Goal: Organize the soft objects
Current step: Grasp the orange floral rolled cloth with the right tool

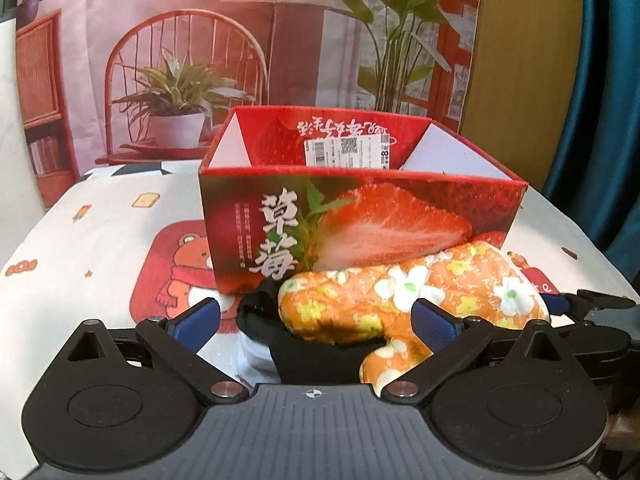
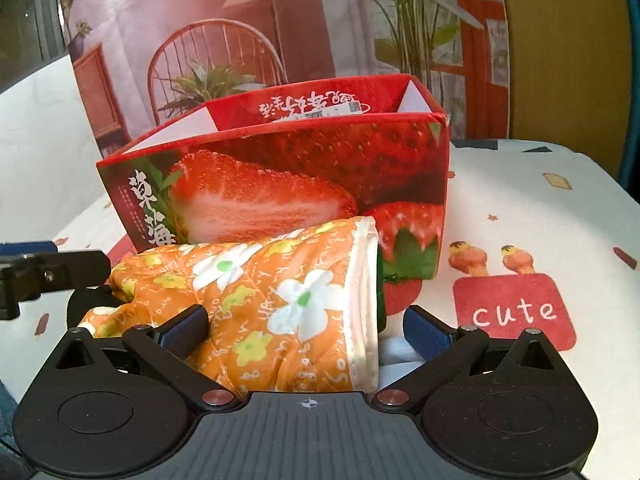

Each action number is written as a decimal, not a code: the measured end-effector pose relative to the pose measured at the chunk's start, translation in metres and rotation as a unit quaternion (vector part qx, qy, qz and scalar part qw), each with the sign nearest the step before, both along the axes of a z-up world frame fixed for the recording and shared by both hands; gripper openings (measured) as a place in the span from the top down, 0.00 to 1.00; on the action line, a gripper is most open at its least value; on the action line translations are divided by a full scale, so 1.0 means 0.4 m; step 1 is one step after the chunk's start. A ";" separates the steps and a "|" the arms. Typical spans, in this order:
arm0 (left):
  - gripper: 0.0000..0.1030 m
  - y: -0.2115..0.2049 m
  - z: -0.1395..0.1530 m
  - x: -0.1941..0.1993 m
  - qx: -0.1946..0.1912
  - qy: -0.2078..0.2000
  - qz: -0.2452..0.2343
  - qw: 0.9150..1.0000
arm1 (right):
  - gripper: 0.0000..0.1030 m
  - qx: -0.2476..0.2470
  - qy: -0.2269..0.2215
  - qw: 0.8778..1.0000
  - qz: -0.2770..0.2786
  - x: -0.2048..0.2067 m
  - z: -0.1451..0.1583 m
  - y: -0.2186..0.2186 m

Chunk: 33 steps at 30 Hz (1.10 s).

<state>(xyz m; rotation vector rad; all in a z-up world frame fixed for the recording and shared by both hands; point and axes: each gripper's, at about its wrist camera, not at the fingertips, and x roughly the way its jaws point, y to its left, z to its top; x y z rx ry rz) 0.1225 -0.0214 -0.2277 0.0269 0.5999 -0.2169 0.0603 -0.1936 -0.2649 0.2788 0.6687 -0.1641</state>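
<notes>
Two claws low over a surface [image 1: 100, 208] covered by a white cloth with cartoon prints: a bear in a red scarf, toast, stars, a red "cute" patch [image 2: 514, 308]. Behind it hangs a printed backdrop [image 1: 192, 40] showing a rattan chair, a lamp and potted plants; teal curtain [image 1: 600, 80] at the right edge.

Red cardboard box [image 1: 360, 220] stands open-topped on the surface, glossy strawberry print on the outside, white inner flaps, a shipping label on the far inner wall.

Orange oven mitt [image 1: 360, 300] lies against the box's front wall: quilted, padded, white and yellow flower print, pale-trimmed cuff pointing right. It sits on top of a black fabric piece [image 1: 304, 356]; white cloth [image 2: 400, 352] shows under the cuff.

Left claw [image 1: 316, 320] spread wide, blue ribbed pads either side of the mitt's thumb end and the black fabric, not gripping. Right claw [image 2: 304, 330] also wide, straddling the mitt's cuff end; whether the left pad touches the mitt I can't tell.
</notes>
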 end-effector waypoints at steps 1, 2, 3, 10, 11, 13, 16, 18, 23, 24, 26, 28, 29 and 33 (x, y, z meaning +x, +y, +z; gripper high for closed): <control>0.01 0.000 -0.004 -0.001 -0.001 0.002 -0.001 1.000 | 0.00 -0.004 -0.001 1.000 0.002 -0.001 -0.002 0.003; 0.02 0.000 -0.008 -0.002 -0.002 0.003 -0.001 1.000 | 0.00 -0.007 -0.002 1.000 0.003 -0.001 -0.004 0.006; 0.02 0.000 -0.011 -0.005 -0.003 0.003 -0.002 1.000 | 0.00 -0.009 -0.004 1.000 0.003 -0.001 -0.006 0.007; 0.11 0.008 -0.023 -0.010 -0.014 0.010 -0.005 1.000 | 0.00 -0.008 -0.007 1.000 0.004 -0.001 -0.014 0.007; 0.12 0.012 -0.022 -0.010 -0.018 0.009 -0.005 1.000 | 0.00 -0.010 -0.007 1.000 0.005 -0.001 -0.014 0.008; 0.16 0.020 -0.022 -0.011 -0.029 0.008 -0.004 1.000 | 0.00 -0.010 -0.007 1.000 0.007 0.000 -0.016 0.008; 0.25 0.028 -0.025 -0.007 -0.044 0.012 -0.010 0.999 | 0.00 -0.007 -0.007 1.000 0.005 0.001 -0.018 0.006; 0.34 0.026 -0.031 -0.003 -0.052 0.020 -0.021 0.998 | 0.00 -0.009 -0.004 1.000 0.004 0.002 -0.016 0.008; 0.35 0.027 -0.039 -0.004 -0.061 0.021 -0.022 0.998 | 0.00 -0.013 -0.005 1.000 0.003 0.003 -0.015 0.013; 0.35 0.030 -0.038 -0.006 -0.065 0.019 -0.023 0.997 | 0.00 -0.018 -0.006 1.000 0.003 0.002 -0.014 0.016; 0.35 0.035 -0.033 -0.008 -0.073 0.012 -0.025 0.997 | 0.00 -0.033 -0.006 0.999 0.004 0.003 -0.009 0.026; 0.35 0.038 -0.030 -0.008 -0.078 0.010 -0.024 0.997 | 0.00 -0.045 -0.006 0.999 0.006 0.002 -0.004 0.031; 0.35 0.037 -0.030 -0.006 -0.079 0.011 -0.024 0.997 | 0.00 -0.053 -0.006 0.999 0.008 0.001 0.001 0.035; 0.35 0.033 -0.033 0.001 -0.076 0.014 -0.025 0.997 | 0.00 -0.081 -0.013 0.997 0.011 -0.008 0.030 0.044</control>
